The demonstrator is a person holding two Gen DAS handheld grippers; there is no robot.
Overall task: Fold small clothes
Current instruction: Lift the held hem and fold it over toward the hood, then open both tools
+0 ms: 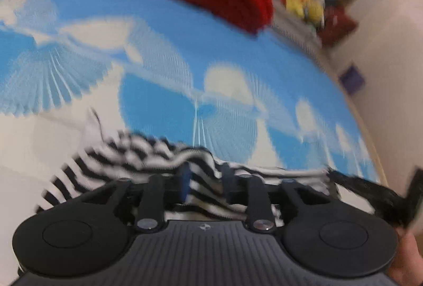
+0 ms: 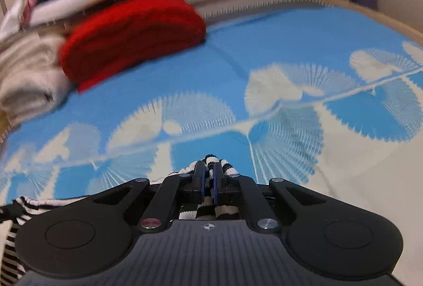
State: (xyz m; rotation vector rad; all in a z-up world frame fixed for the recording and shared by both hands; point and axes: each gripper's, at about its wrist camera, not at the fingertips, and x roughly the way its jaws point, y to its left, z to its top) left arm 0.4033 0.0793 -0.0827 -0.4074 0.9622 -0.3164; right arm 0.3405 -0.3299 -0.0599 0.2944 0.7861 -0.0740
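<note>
Both grippers hold the striped garment above the blue patterned mat.

The right gripper (image 2: 208, 177) has its jaws pinched together on a bunch of the black-and-white striped garment (image 2: 208, 209). The left gripper (image 1: 205, 180) has its jaws wider apart with striped cloth between them; in the blurred view it seems to grip the cloth. On the blue mat (image 2: 238, 53), beyond the garment, lies a folded red garment (image 2: 132, 32), with pale folded clothes (image 2: 29, 69) just beside it.
</note>
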